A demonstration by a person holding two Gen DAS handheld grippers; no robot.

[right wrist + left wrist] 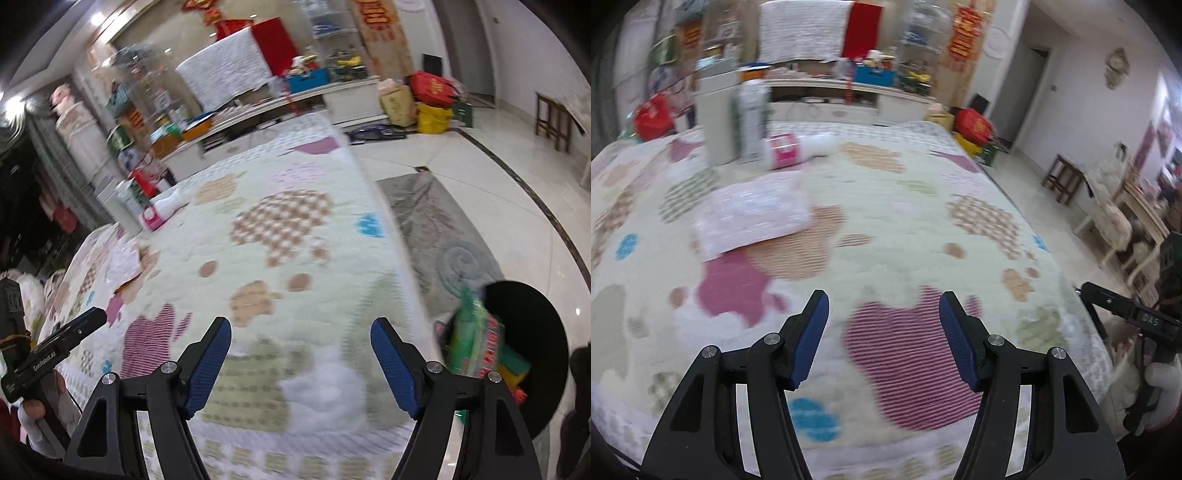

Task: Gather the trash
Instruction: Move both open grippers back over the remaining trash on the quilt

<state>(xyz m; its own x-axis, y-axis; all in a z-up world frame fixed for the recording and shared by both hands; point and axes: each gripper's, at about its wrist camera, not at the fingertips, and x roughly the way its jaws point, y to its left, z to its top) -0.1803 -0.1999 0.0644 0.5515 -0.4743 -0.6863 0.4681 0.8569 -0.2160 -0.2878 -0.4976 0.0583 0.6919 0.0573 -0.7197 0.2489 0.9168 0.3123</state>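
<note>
A patterned blanket (894, 229) covers the table. On its far left lie a pink-and-white bottle on its side (798, 146), a tall white carton (751, 122) and a flat pink packet (750, 218). My left gripper (884, 306) is open and empty above the near part of the blanket. My right gripper (301, 332) is open and empty over the blanket's near right corner. A black bin (524, 354) on the floor to the right holds green and red packaging (476, 339). The bottle (162, 210) and packet (123, 262) also show in the right wrist view.
A white box (716, 118) stands by the carton. A cluttered white shelf unit (849, 96) runs behind the table. A grey rug (436, 236), bags and boxes (424, 99) and a wooden stool (554, 118) are on the tiled floor to the right.
</note>
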